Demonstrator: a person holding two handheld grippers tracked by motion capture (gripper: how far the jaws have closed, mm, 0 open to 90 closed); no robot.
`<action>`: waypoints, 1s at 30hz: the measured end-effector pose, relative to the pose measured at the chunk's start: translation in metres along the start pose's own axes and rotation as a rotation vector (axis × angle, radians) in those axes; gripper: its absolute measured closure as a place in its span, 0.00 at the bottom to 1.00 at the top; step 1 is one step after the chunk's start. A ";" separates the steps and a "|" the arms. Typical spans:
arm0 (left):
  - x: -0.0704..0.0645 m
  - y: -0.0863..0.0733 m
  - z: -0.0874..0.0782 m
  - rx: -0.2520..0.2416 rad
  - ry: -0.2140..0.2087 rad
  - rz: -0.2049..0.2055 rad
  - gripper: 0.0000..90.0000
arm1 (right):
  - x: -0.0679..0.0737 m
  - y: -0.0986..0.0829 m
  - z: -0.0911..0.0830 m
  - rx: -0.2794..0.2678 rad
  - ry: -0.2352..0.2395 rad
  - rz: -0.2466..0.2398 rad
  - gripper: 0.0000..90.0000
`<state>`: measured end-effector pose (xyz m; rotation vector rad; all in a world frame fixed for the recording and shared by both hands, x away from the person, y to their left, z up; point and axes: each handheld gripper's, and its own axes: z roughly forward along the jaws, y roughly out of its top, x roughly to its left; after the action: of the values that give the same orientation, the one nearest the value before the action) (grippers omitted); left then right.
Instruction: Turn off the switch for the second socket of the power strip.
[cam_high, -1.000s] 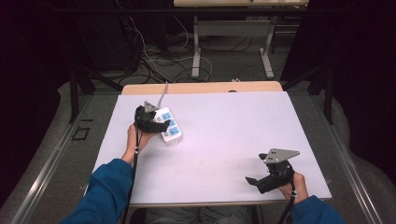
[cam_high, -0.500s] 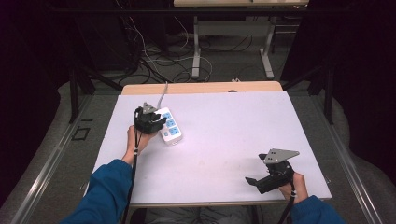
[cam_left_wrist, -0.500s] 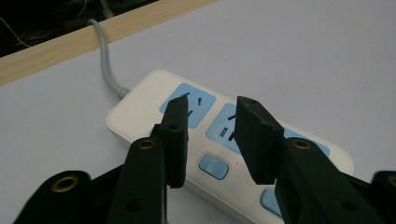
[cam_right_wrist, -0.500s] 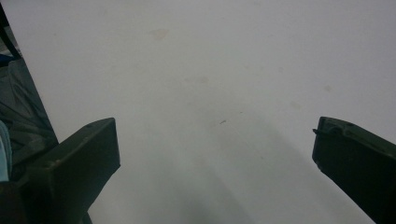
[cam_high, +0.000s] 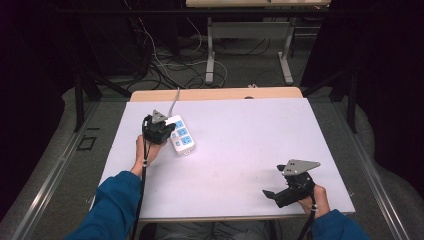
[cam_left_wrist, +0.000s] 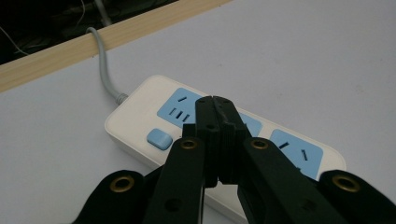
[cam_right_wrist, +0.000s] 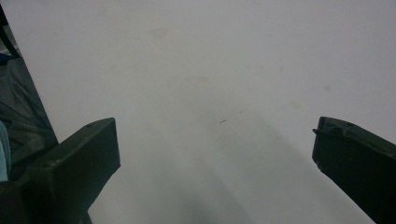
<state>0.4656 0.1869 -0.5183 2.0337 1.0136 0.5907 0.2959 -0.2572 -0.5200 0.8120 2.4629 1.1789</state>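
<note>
Nothing is shifting since earlier: we're hovering the clenched left gripper (cam_left_wrist: 217, 105) over the power strip (cam_left_wrist: 140, 114) while the right gripper (cam_high: 285, 192) is idling released, risking skidding the strip off-button.

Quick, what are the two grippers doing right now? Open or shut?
Left gripper: jaws shut together, holding nothing, over the white power strip.
Right gripper: jaws wide open, holding nothing, above the white table.

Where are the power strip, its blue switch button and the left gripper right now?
power strip (cam_left_wrist: 140, 100), left gripper view, bare white top near the cable end.
blue switch button (cam_left_wrist: 159, 138), left gripper view, middle of the button.
left gripper (cam_left_wrist: 215, 100), left gripper view, tips of its closed jaws over the sockets.
</note>
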 end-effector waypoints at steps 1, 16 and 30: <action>0.000 0.000 0.001 -0.009 0.001 -0.002 1.00 | 0.000 0.000 0.000 -0.001 0.000 0.000 0.00; -0.001 -0.004 0.005 0.012 0.001 0.007 1.00 | 0.000 0.000 0.000 0.015 -0.002 0.006 0.00; 0.000 -0.008 0.011 0.069 0.000 0.004 1.00 | 0.001 0.000 0.001 0.001 -0.009 0.015 0.00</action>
<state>0.4692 0.1849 -0.5318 2.0959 1.0431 0.5643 0.2957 -0.2564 -0.5210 0.8359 2.4544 1.1770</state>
